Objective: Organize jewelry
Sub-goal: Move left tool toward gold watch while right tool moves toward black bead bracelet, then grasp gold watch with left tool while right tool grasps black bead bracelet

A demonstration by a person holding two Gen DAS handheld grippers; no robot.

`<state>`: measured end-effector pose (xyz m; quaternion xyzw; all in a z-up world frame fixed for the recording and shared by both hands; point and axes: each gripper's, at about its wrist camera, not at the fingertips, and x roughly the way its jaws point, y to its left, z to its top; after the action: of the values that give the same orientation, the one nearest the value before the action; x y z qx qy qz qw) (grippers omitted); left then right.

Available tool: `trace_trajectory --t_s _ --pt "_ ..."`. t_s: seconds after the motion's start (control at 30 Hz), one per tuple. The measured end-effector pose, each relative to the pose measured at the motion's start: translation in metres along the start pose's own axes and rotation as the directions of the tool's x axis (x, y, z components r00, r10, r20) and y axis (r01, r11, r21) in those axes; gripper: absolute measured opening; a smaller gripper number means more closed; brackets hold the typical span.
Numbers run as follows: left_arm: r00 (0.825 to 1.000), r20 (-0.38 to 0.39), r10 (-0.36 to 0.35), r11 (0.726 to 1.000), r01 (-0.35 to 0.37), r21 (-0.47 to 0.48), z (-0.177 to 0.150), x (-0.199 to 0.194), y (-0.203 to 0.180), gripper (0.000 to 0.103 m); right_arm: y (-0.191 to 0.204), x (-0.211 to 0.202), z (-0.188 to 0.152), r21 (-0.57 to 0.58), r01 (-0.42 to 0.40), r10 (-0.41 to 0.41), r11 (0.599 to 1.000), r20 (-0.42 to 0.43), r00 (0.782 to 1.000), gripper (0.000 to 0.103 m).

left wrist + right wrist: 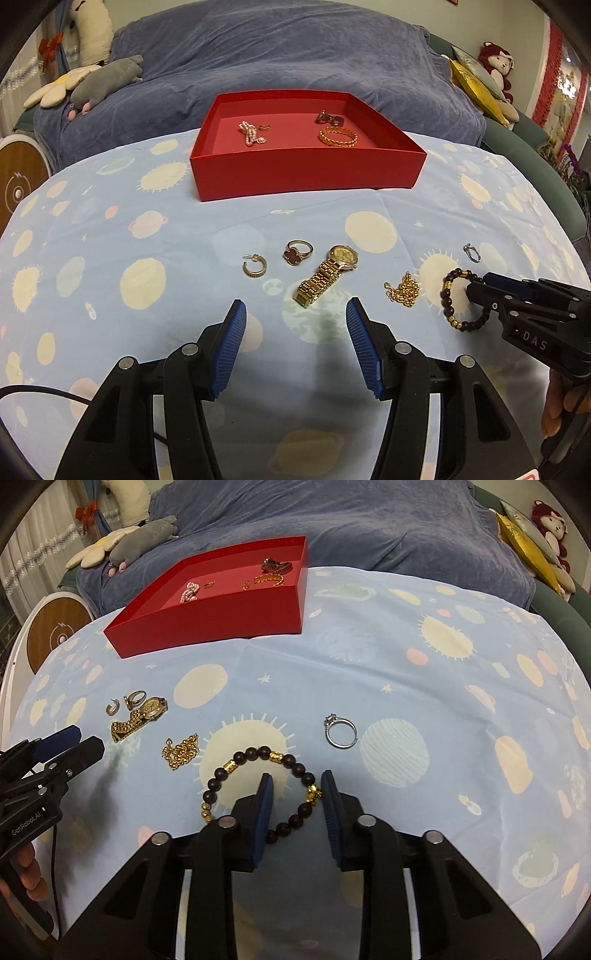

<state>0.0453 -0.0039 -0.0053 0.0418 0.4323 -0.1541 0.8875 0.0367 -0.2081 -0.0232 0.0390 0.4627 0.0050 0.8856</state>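
A red box (303, 173) (207, 624) holds a pearl piece (250, 133), a gold bangle (338, 136) and other small pieces. On the cloth lie a hoop earring (255, 266), a red-stone ring (297, 252), a gold watch (327, 275), a gold chain (403, 291) (181, 752), a silver ring (340, 731) and a dark bead bracelet (258, 788) (461, 299). My right gripper (297, 779) is open, its fingers straddling the bracelet's right side. My left gripper (295, 310) is open and empty, just short of the watch.
The table has a blue planet-print cloth (110, 240). Behind it is a sofa under a blue-grey cover (277, 55) with plush toys (107, 81) and cushions (476, 85). A round wooden object (55, 635) stands at the left.
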Motion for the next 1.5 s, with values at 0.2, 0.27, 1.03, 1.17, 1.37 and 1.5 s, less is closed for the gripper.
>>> trace_trajectory --t_s 0.2,0.27,1.03,1.17,1.37,1.5 --pt "1.0 -0.003 -0.004 1.0 0.004 0.02 0.006 0.016 -0.007 0.055 0.002 0.001 0.003 0.002 -0.013 0.013 1.0 -0.002 1.0 0.009" --pt "1.0 0.002 -0.006 1.0 0.006 0.023 0.01 0.021 -0.007 0.055 0.001 0.001 0.004 0.007 -0.021 0.021 1.0 -0.004 1.0 0.009" --pt "0.999 -0.013 -0.04 0.997 0.041 0.063 0.016 0.036 -0.023 0.009 -0.001 -0.003 0.007 0.041 -0.061 0.061 0.997 -0.006 0.998 0.009" --pt "0.999 -0.01 -0.044 0.997 0.045 0.058 0.017 0.031 -0.023 0.009 0.001 -0.006 0.007 0.039 -0.069 0.069 0.997 0.001 0.998 0.009" --pt "0.995 -0.007 -0.101 0.995 0.101 0.004 0.023 0.014 -0.019 0.009 0.002 -0.024 0.012 0.036 -0.088 0.085 0.996 0.06 0.995 0.009" --pt "0.992 0.017 -0.124 0.992 0.125 -0.008 0.027 -0.004 -0.02 0.009 0.003 -0.037 0.016 0.024 -0.094 0.091 0.995 0.099 0.991 0.009"
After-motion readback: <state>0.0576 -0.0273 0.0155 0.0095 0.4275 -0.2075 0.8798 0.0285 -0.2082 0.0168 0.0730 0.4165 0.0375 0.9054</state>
